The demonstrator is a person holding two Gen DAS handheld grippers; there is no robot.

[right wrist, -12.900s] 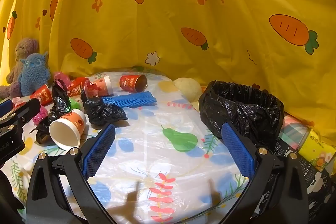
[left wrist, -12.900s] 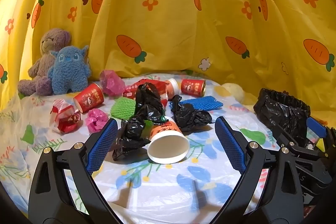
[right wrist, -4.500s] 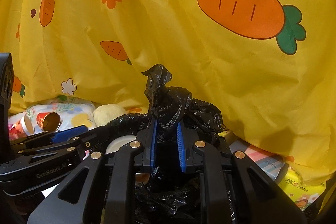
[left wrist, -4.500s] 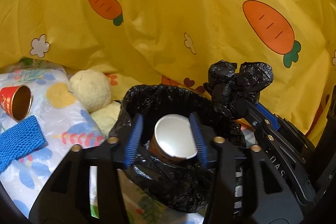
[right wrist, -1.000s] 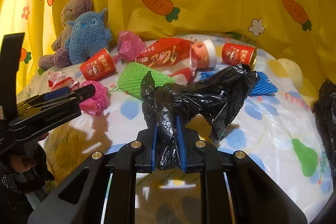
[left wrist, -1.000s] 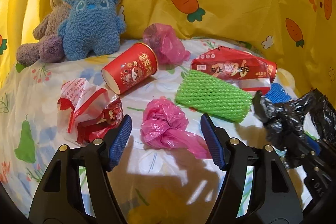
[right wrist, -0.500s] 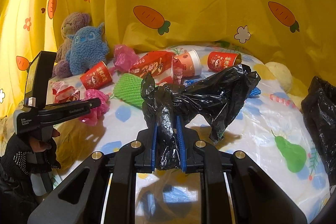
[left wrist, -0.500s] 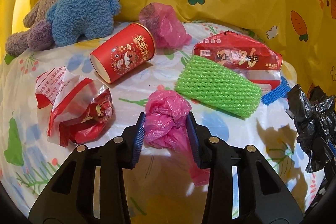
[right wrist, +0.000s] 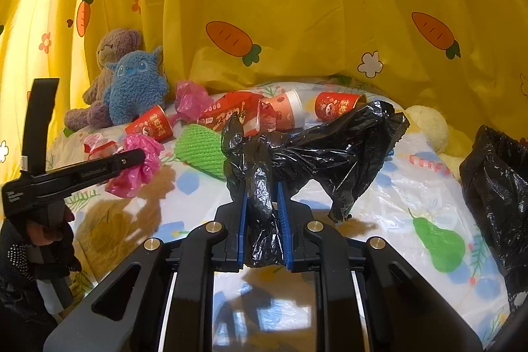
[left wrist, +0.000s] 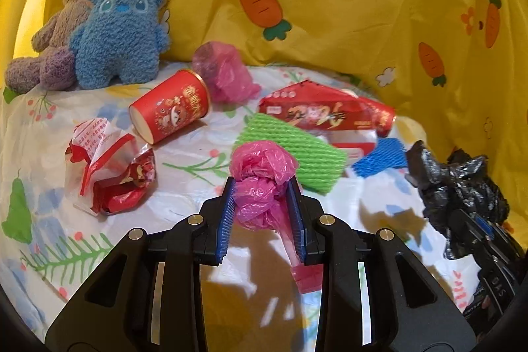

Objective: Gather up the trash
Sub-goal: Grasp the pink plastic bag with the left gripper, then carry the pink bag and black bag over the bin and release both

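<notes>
My left gripper (left wrist: 262, 187) is shut on a crumpled pink plastic bag (left wrist: 260, 174) and holds it just above the bed; the bag also shows in the right wrist view (right wrist: 140, 164). My right gripper (right wrist: 262, 197) is shut on a crumpled black plastic bag (right wrist: 316, 144), seen from the left wrist at the right (left wrist: 458, 183). The black-lined bin (right wrist: 495, 174) stands at the far right. A red cup (left wrist: 171, 111), green foam net (left wrist: 293, 147), red snack packet (left wrist: 323, 111), red-and-white wrapper (left wrist: 105, 167) and second pink bag (left wrist: 224, 71) lie on the sheet.
Two plush toys (left wrist: 109, 28) sit at the back left against the yellow carrot curtain (left wrist: 330, 5). A blue foam net (left wrist: 379, 157), two more cups (right wrist: 336, 104) and a pale plush ball (right wrist: 427, 121) lie toward the right.
My left gripper closed on the pink bag and has lifted it off the sheet. My right gripper still holds the black bag and has drawn back a little.
</notes>
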